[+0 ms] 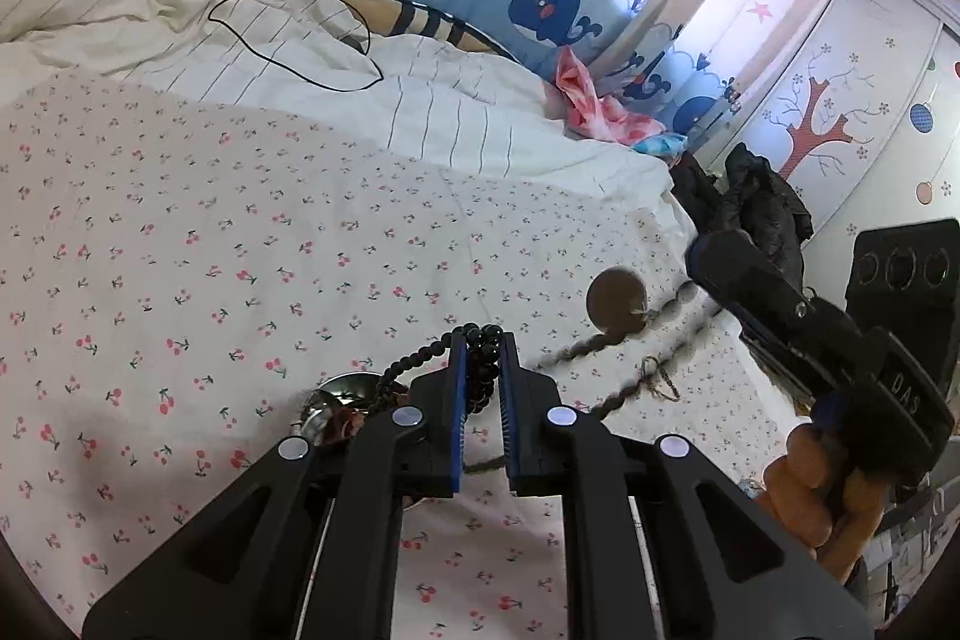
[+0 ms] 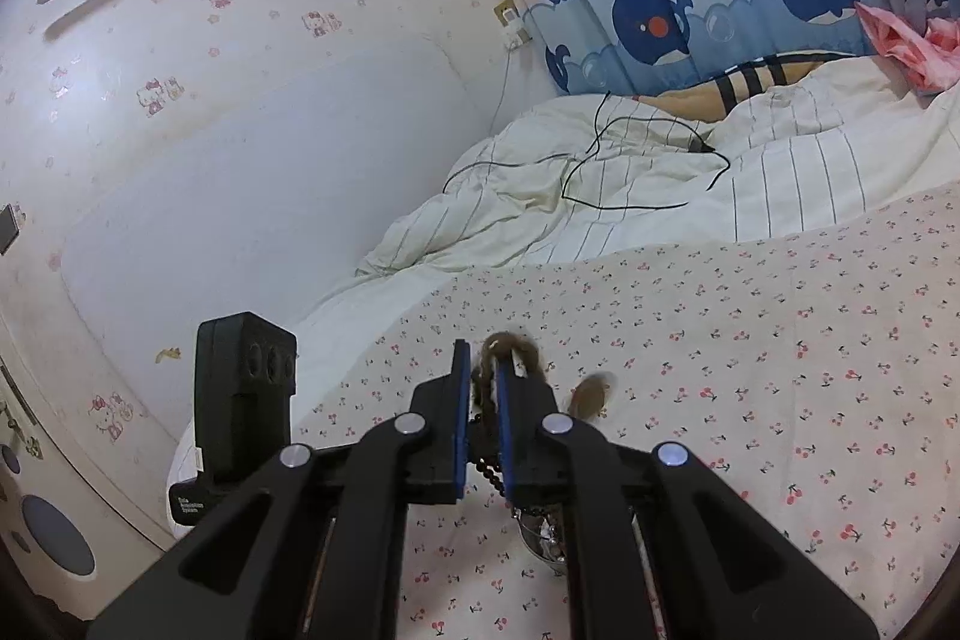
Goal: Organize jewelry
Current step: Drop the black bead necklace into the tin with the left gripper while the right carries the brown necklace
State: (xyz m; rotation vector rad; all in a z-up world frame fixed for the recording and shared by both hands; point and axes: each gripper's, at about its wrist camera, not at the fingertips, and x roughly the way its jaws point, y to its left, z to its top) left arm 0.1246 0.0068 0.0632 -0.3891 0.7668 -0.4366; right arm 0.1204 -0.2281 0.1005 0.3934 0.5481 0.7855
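My left gripper [image 1: 483,343] is shut on a strand of black beads [image 1: 480,370], which droops to the left over a small shiny metal bowl [image 1: 336,397] on the cherry-print sheet. My right gripper [image 2: 480,355] is shut on a brown braided cord necklace [image 2: 485,382]. Its round brown pendant [image 2: 591,394] hangs blurred just to the right. In the left wrist view the pendant [image 1: 616,301] dangles above the sheet, and the cord [image 1: 606,346] runs up to the right gripper [image 1: 699,256]. The black beads [image 2: 495,472] and the bowl [image 2: 543,532] sit below the right gripper's fingers.
The bed's cherry-print sheet [image 1: 240,250] spreads to the left and ahead. A striped white duvet [image 1: 252,40] with a black cable [image 1: 288,58] lies at the back. Dark clothing [image 1: 756,202] hangs past the bed's right edge. An orange-gloved hand [image 1: 816,484] holds the right gripper.
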